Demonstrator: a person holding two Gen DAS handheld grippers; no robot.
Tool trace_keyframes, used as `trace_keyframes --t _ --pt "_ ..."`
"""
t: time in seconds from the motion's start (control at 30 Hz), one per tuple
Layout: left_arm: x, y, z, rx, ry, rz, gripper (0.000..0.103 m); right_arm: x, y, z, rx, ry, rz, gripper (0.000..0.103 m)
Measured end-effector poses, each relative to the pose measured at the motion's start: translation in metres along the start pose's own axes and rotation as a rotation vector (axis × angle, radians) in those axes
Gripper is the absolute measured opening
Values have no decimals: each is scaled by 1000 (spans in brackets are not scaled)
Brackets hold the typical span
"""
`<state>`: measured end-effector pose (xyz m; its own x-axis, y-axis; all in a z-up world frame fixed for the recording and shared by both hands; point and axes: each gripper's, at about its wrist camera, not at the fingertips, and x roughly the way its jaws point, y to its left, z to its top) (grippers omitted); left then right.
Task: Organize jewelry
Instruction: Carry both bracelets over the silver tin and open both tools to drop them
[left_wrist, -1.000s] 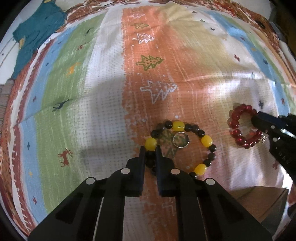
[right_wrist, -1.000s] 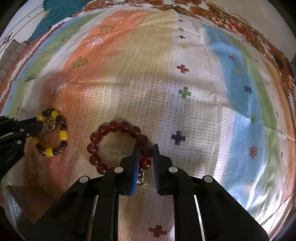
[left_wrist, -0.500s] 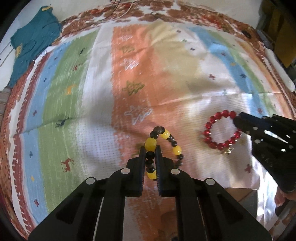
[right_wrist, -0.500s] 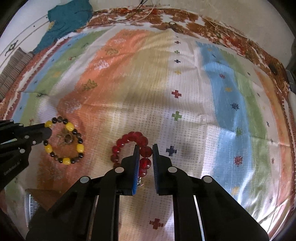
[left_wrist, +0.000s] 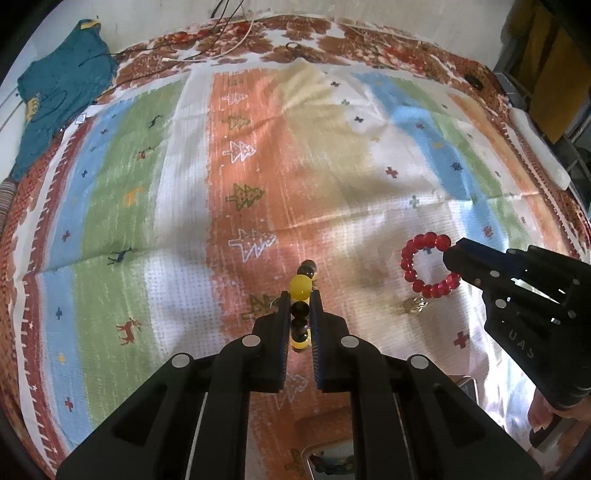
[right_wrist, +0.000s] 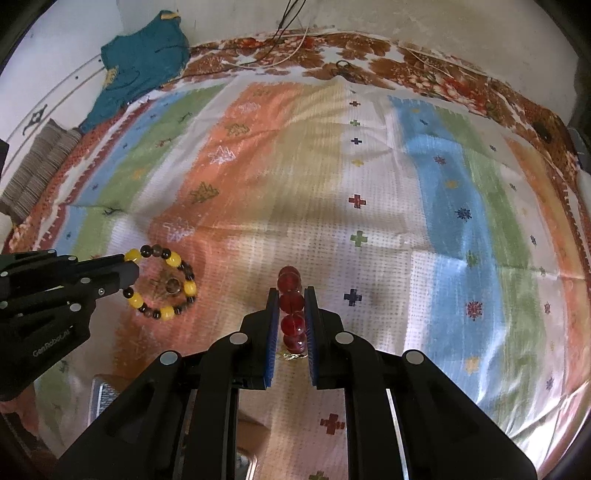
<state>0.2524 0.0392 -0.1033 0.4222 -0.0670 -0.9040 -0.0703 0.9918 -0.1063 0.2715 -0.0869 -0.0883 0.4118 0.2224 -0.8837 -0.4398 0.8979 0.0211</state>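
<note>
My left tongs (left_wrist: 298, 310) pinch the yellow bracelet (left_wrist: 300, 306), my right tongs (right_wrist: 291, 314) the red bracelet (right_wrist: 291, 314); both hang edge-on above the box (left_wrist: 328, 458) below.

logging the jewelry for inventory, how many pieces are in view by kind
bracelets: 2, the yellow and dark bead bracelet in the left gripper and the red bead bracelet in the right gripper
rings: 1, a small ring seen inside the yellow bracelet's loop
total: 3
</note>
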Motion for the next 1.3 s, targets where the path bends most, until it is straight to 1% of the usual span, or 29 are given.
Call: trace_keyframes --t 0.27,0.4,0.53,0.73,0.8,0.9,1.23,1.3 --pt "-20 5 -4 -11 -31 -29 9 -19 -5 -4 19 -28 40 14" --pt "-30 6 -5 -21 -49 -40 9 -31 -4 -5 20 -51 48 14" --pt "-42 4 -9 -22 -64 -49 9 -40 -8 -6 51 -72 50 14" --pt "-63 -1 -13 -10 -98 -67 9 -55 -3 -13 35 -94 70 14" --pt "-69 -3 -14 -3 -109 -65 9 -63 1 -16 13 -112 64 14" --pt "-77 -7 -18 5 -118 -70 9 -68 2 -19 10 -117 88 14" --pt "-104 -18 -38 36 -159 -102 9 -95 10 -32 -20 -156 116 14" --pt "-110 -19 -41 35 -172 -97 9 -99 11 -36 -20 -161 128 14"
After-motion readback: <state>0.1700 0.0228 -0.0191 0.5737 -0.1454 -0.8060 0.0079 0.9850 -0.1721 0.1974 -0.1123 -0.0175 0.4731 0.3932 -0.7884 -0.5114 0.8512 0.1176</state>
